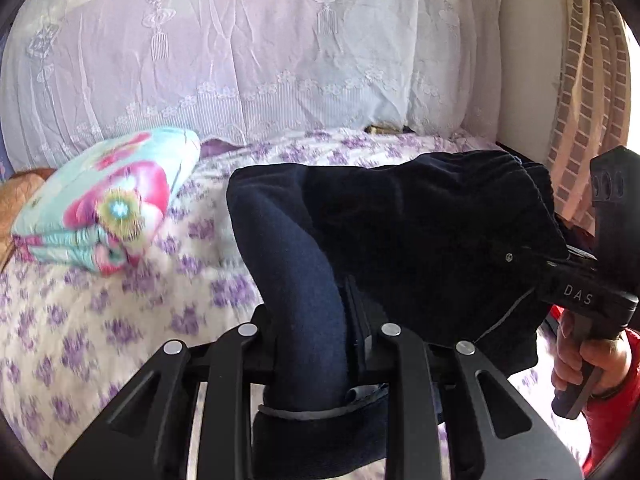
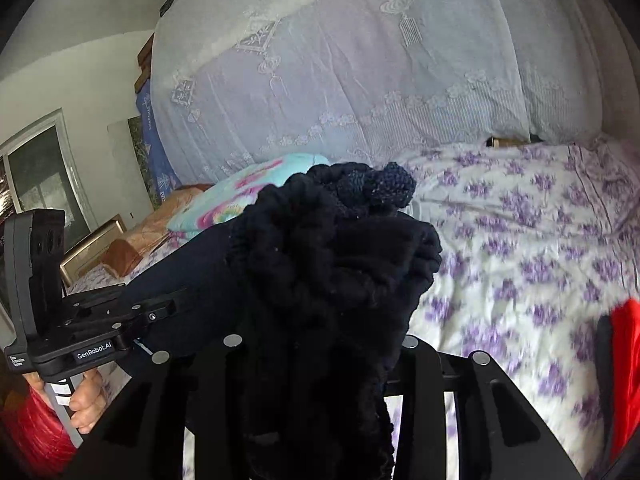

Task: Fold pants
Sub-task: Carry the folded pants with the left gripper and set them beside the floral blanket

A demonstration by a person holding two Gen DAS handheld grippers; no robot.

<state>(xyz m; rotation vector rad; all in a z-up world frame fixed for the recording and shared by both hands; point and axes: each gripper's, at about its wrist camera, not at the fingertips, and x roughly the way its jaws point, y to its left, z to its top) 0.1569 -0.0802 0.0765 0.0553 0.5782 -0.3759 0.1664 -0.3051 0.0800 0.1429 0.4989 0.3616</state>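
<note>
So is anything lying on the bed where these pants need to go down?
Nothing visible does. The pants hang between both grippers over bare floral sheet; the folded quilt sits off to the left, apart.

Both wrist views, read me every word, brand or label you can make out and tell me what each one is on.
"DAS" on the body of the right gripper, white letters.
"GenRobot.AI" on the front edge of the left gripper, white on black.
A small white label on the left gripper's lower corner looks like "Data Acquisition System", but is too small to be sure.
No text shows on the pants.
</note>
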